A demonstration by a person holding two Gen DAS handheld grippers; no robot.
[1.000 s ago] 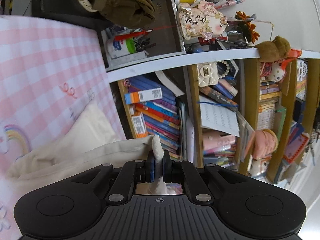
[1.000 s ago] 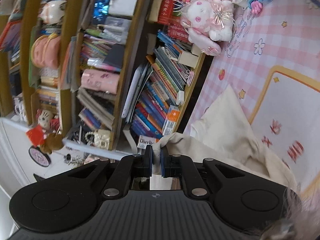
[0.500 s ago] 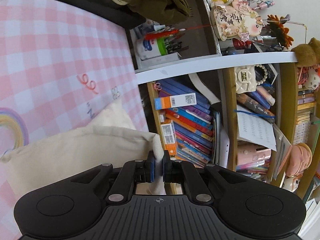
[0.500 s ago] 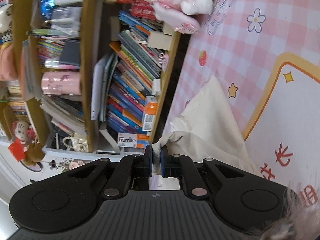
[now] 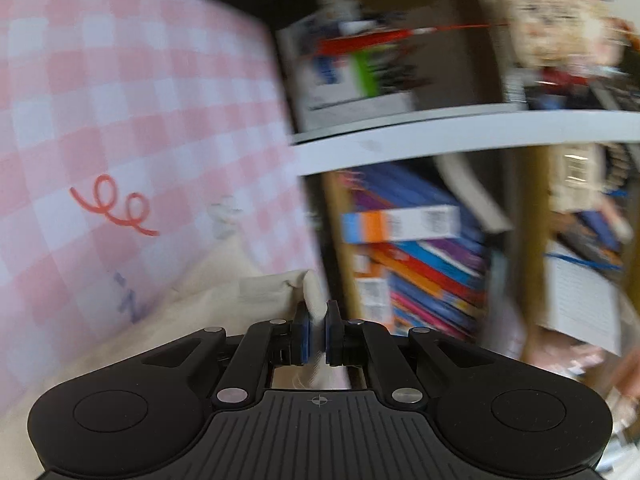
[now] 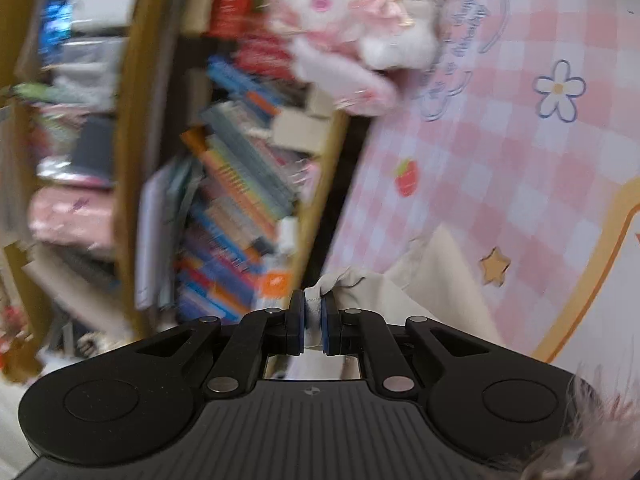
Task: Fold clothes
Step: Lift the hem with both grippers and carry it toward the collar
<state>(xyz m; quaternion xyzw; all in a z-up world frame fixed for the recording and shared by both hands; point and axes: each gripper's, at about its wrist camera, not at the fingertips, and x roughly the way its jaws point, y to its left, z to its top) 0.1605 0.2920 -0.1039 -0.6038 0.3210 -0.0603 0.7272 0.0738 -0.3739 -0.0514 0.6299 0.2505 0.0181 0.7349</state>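
My left gripper (image 5: pixel 316 334) is pinched tight on a bunched edge of the cream garment (image 5: pixel 208 320), a small nub of fabric poking up between the blue pads (image 5: pixel 303 336) toward 12 o'clock. From there the cloth drapes away toward 9 o'clock, lying over the pink checked tablecloth (image 5: pixel 132 100), which carries a red squiggle (image 5: pixel 116 210) at about 10 o'clock from my fingertips. A blurred bookshelf (image 5: pixel 420 256) of coloured spines fills the side from 1 to 3 o'clock.

My right gripper (image 6: pixel 314 326) is likewise clamped narrow on another gathered bit of the same cream garment (image 6: pixel 436 280), which spreads toward 2 o'clock across the tablecloth (image 6: pixel 500 160). A strawberry print (image 6: pixel 406 172) and a yellow star (image 6: pixel 495 266) sit on the cloth near the fabric's edge. A pink-and-white plush toy (image 6: pixel 352 32) lies at 12 o'clock, and the shelves of books (image 6: pixel 236 200) run from 9 to 11 o'clock. Both views are motion-blurred.
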